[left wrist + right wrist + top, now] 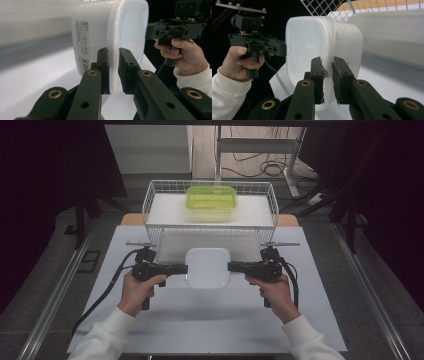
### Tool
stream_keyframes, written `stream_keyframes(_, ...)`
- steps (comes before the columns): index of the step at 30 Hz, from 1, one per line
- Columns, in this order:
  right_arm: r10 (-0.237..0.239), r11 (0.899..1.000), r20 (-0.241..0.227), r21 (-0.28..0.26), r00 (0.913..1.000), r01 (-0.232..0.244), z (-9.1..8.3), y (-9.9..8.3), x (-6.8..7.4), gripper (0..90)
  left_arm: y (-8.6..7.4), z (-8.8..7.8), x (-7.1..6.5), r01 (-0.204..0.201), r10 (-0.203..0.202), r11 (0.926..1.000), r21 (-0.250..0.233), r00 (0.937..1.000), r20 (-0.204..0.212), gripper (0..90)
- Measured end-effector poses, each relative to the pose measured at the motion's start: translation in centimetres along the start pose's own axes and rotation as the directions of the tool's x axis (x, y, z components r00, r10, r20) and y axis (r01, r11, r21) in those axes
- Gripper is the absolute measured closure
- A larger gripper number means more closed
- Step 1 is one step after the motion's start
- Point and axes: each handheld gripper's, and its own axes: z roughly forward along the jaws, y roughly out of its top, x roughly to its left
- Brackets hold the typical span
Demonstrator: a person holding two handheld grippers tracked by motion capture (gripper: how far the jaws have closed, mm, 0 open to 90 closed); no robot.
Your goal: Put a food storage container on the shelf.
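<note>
A white paper label (82, 46) stood on the underside of the white container (100, 30), bearing lines of small print and a barcode; the print was too small to read

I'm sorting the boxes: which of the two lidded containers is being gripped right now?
The white container, clamped at its rim by both grippers in front of the wire basket; the green container sits inside that basket, untouched.

at 12 o'clock the white wire basket (210, 227) with a green translucent lidded container (211, 202) blocks passage; pale grey tabletop (200, 320) at 6 o'clock lies free for either gripper.
</note>
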Motion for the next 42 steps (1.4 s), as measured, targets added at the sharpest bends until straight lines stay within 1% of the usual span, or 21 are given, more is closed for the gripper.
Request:
stream_keyframes(5,-0.02,1.0,0.007,0.001,0.9998,0.02,-0.2,1.0,0.5,78.6,0.7,-0.3,-0.2,-0.011,0.011,0.9999,-0.009,0.9999,-0.002,79.9)
stream_keyframes(13,-0.038,0.999,0.003,-0.008,0.9993,0.038,-0.5,2.3,1.0,78.6,1.6,-0.6,-0.3,-0.005,0.006,0.9997,-0.024,1.0,0.008,79.7)
stream_keyframes(16,-0.047,0.999,-0.001,-0.011,0.9989,0.047,-0.6,2.7,1.3,78.7,1.9,-0.8,-0.5,-0.012,0.012,0.9994,-0.033,0.9999,0.005,79.5)
stream_keyframes(20,-0.054,0.998,-0.005,-0.019,0.9985,0.054,-0.8,3.2,1.5,78.8,2.5,-1.0,-0.8,-0.018,0.018,0.9987,-0.048,0.9998,0.004,79.5)
stream_keyframes(26,-0.067,0.997,-0.006,-0.028,0.9977,0.067,-1.2,4.0,1.9,78.7,3.2,-1.4,-1.2,-0.025,0.026,0.9983,-0.052,0.9996,0.01,79.5)
stream_keyframes(31,-0.079,0.996,-0.006,-0.033,0.9968,0.079,-1.3,4.6,2.3,78.7,3.8,-1.8,-1.6,-0.038,0.038,0.9976,-0.059,0.9993,0.001,79.5)
stream_keyframes(37,-0.097,0.994,-0.005,-0.049,0.9952,0.097,-1.7,5.9,3.0,78.7,4.9,-2.4,-2.1,-0.043,0.044,0.9957,-0.082,0.999,0.01,79.6)
stream_keyframes(42,-0.116,0.992,-0.001,-0.055,0.9933,0.116,-2.0,7.0,3.5,78.6,5.9,-2.8,-2.6,-0.058,0.059,0.994,-0.093,0.9982,0.009,79.6)
